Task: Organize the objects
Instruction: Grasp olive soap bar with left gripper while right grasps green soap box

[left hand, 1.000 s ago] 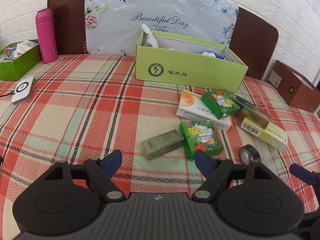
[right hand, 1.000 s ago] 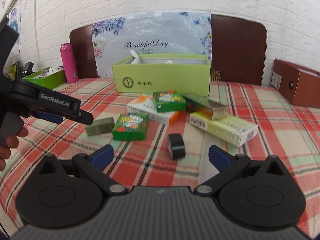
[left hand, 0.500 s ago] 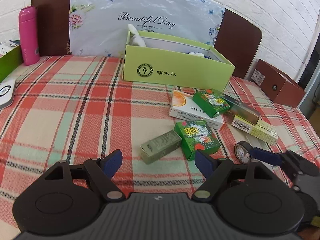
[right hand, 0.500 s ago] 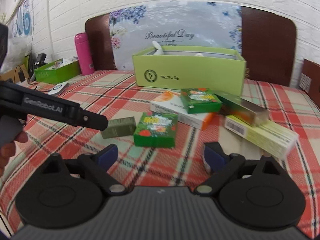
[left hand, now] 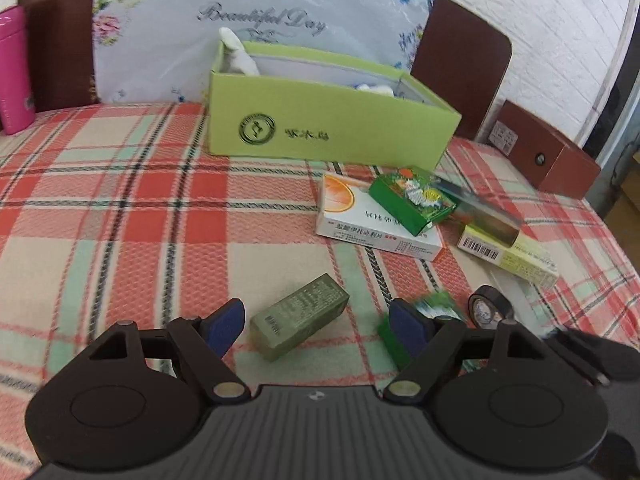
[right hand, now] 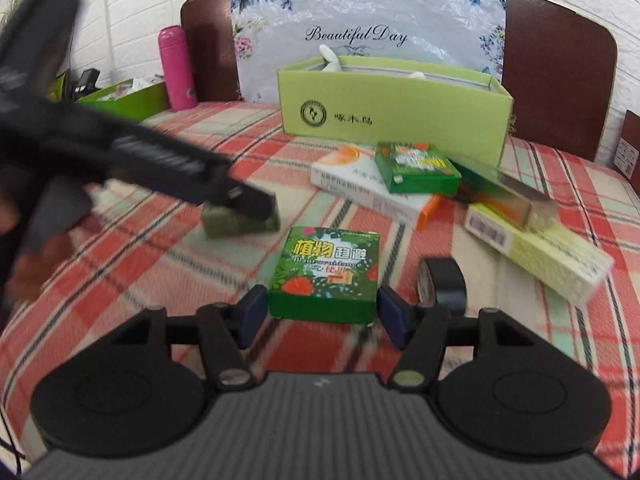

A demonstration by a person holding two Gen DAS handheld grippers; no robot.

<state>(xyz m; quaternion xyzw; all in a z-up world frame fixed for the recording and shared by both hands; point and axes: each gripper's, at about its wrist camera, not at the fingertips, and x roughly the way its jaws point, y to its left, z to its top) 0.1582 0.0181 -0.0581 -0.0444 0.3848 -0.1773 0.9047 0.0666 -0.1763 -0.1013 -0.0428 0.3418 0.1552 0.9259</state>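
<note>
An olive box [left hand: 302,316] lies on the plaid cloth between the fingers of my open left gripper [left hand: 318,324]. My right gripper [right hand: 322,314] is open, its fingers on either side of the near end of a green printed box [right hand: 326,272], apart from it. That box is blurred in the left wrist view [left hand: 434,306]. A black tape roll [right hand: 442,284] stands right of it. Behind lie a white and orange box [right hand: 372,192], a second green box [right hand: 416,168], a foil box [right hand: 500,188] and a yellow box [right hand: 536,248].
A light green open carton [right hand: 392,108] stands at the back with white items in it. A pink bottle [right hand: 176,68] and a green tray [right hand: 124,98] stand far left. A brown box [left hand: 548,160] is at the right edge.
My right gripper has moved forward and left, so the green printed box now sits between its fingers. My left gripper has moved forward over the olive box.
</note>
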